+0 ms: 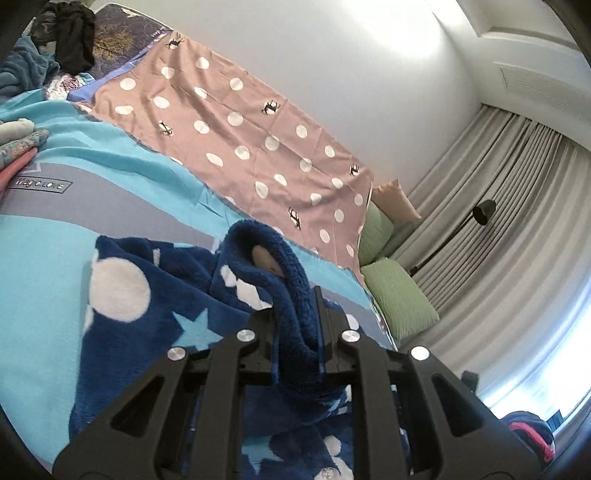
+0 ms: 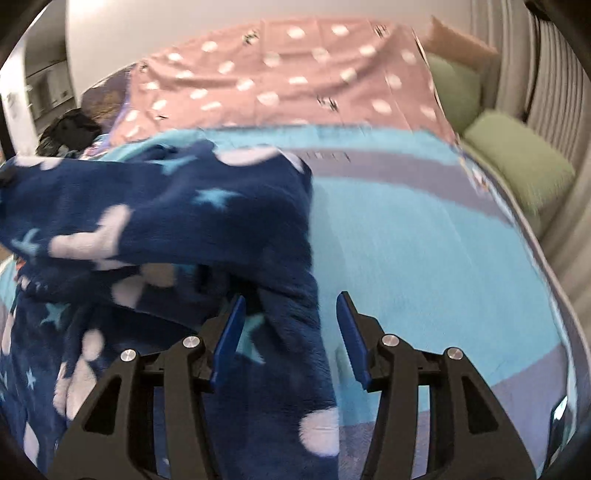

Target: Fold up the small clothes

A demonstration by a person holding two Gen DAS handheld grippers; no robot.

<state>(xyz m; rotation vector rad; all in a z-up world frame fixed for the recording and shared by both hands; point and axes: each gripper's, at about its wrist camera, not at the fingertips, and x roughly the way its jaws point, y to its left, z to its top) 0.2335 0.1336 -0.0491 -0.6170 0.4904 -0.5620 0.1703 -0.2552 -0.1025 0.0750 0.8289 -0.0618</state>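
A dark blue fleece garment [image 1: 147, 317] with white dots and light blue stars lies partly lifted on the bed. My left gripper [image 1: 297, 332] is shut on a thick bunched fold of it, which rises between the black fingers. In the right wrist view the same fleece garment [image 2: 166, 221] drapes across the left half of the picture, blurred. My right gripper [image 2: 291, 332] stands open, its blue pads apart. A strip of the fleece hangs between them without being pressed.
The bed is covered by a turquoise and grey sheet [image 1: 110, 192] and a pink dotted cloth [image 1: 236, 122]. Green pillows [image 1: 399, 299] lie by the grey curtains [image 1: 498, 229]. Dark clothes [image 1: 70, 33] are piled at the bed's far corner, folded items [image 1: 18, 147] at the left.
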